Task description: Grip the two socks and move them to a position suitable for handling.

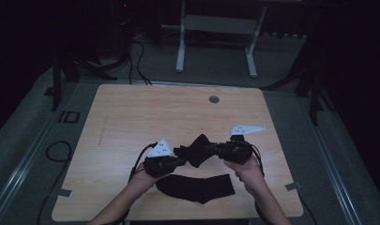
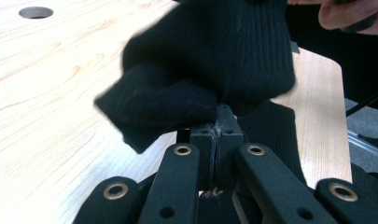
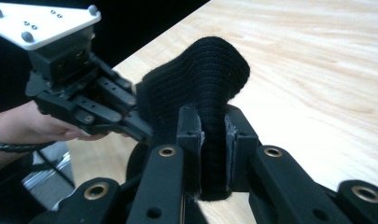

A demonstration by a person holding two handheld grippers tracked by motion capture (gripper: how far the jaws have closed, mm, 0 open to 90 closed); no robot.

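Both claws hold one black sock (image 1: 197,149) up off the tabletop (image 1: 131,122), between them. The left claw (image 1: 171,162) is pinched tight on one end, the right claw (image 1: 219,149) clamped on the other. A second sock (image 1: 197,187) lies flat just below. Likely pairing or folding: next, lower the held sock squarely onto its mate

The room is dim, its edges lost in black. A light wood counter (image 1: 131,112) with a round grommet hole (image 1: 214,99) stands on grey carpet (image 1: 216,70). Behind it stand a white desk frame (image 1: 216,26) and loose black cables (image 1: 138,61).
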